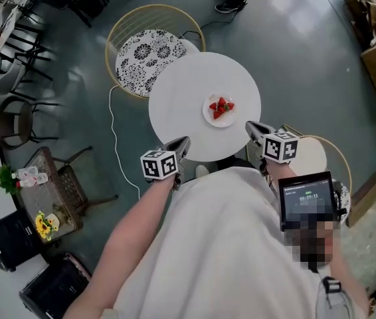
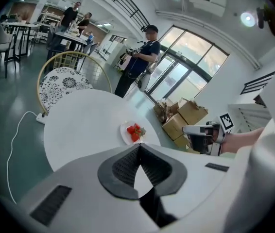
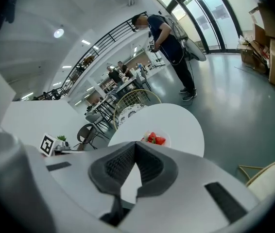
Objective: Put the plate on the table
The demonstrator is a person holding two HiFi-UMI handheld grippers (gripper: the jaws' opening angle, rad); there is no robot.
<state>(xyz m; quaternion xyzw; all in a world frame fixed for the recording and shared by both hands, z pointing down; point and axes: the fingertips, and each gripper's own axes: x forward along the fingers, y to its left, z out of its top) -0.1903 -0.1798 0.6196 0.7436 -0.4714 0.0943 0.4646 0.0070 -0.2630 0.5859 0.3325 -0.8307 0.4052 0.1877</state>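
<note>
Looking down, I have my left gripper [image 1: 183, 142] at the near-left edge of the round table [image 1: 178, 88], jaws pressed together, empty. The plate [image 1: 208, 115] of strawberries [image 1: 221, 106] rests right of the table's centre. My right gripper [image 1: 252, 127] is at the table's near-right edge, likewise closed on nothing.

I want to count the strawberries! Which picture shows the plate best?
The head view: it looks down on the plate, so the whole rim and the strawberries show. The left gripper view shows it small and slanted. The right gripper view shows it slanted too, its near edge cut off by the right hand-held gripper.
</note>
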